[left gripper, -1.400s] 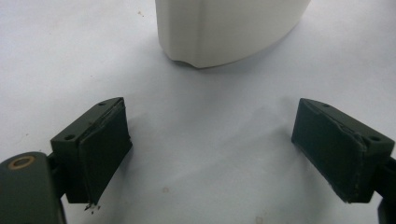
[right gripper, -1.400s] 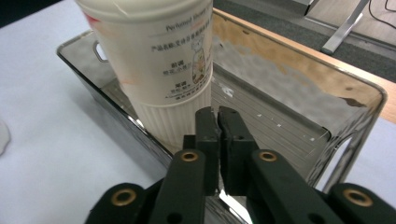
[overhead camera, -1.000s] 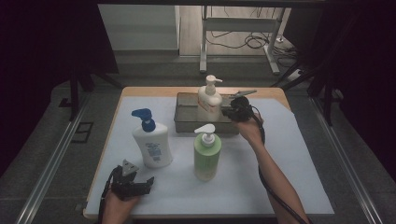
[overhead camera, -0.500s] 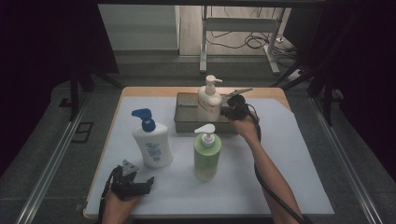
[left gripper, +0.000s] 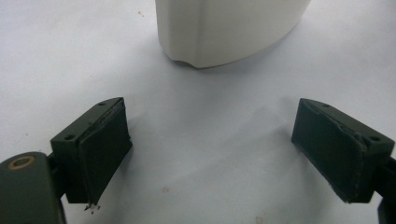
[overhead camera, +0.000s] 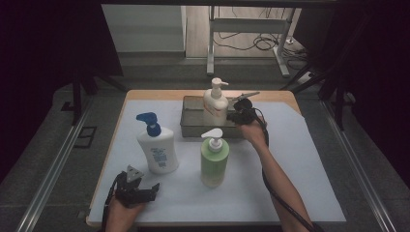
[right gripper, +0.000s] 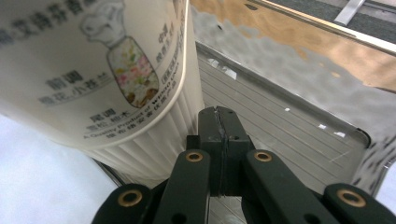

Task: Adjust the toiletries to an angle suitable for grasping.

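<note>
A cream pump bottle stands upright in a metal tray at the back of the table. My right gripper is at its right side, low over the tray. In the right gripper view its jaws are shut together with nothing between them, right beside the ribbed base of the cream bottle, over the tray floor. My left gripper rests near the front left edge, open, with only the white mat between its pads. The base of a white bottle stands just beyond it.
The white bottle with a blue pump stands left of centre and a green pump bottle at the centre, both upright on the white mat. The right forearm crosses the mat's right half.
My right gripper has edged slightly left toward the cream bottle. The left gripper and the bottles have stayed where they were.
</note>
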`<state>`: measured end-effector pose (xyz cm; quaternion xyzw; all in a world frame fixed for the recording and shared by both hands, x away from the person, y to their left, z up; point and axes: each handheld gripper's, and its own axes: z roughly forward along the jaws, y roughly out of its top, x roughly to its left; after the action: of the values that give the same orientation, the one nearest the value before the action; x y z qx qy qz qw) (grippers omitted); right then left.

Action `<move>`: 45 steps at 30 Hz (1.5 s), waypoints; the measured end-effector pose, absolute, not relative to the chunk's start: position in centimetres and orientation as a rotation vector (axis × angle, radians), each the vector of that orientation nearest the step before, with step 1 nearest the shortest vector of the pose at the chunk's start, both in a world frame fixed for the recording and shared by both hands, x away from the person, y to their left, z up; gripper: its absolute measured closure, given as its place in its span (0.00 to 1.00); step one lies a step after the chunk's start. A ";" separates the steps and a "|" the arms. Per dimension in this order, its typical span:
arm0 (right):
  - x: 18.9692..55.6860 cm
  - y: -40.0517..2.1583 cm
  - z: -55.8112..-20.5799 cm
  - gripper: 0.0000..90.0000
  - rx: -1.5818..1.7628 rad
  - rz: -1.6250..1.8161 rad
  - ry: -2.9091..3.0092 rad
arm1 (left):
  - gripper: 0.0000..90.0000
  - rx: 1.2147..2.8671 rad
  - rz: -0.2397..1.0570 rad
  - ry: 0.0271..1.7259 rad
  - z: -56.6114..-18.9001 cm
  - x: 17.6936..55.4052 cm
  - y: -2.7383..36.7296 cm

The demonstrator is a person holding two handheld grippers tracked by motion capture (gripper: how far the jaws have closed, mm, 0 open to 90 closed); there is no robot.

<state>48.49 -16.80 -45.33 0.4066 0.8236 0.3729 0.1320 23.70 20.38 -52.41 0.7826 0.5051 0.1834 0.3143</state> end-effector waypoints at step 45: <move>49.0 -12.6 -45.6 1.00 1.113 1.084 2.477 | 0.12 2.061 0.482 1.331 -52.4 23.7 20.4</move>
<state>48.99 -12.64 -45.60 0.3785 0.8420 0.3686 0.1088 23.70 20.38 -52.42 0.7823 0.5052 0.1830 0.3150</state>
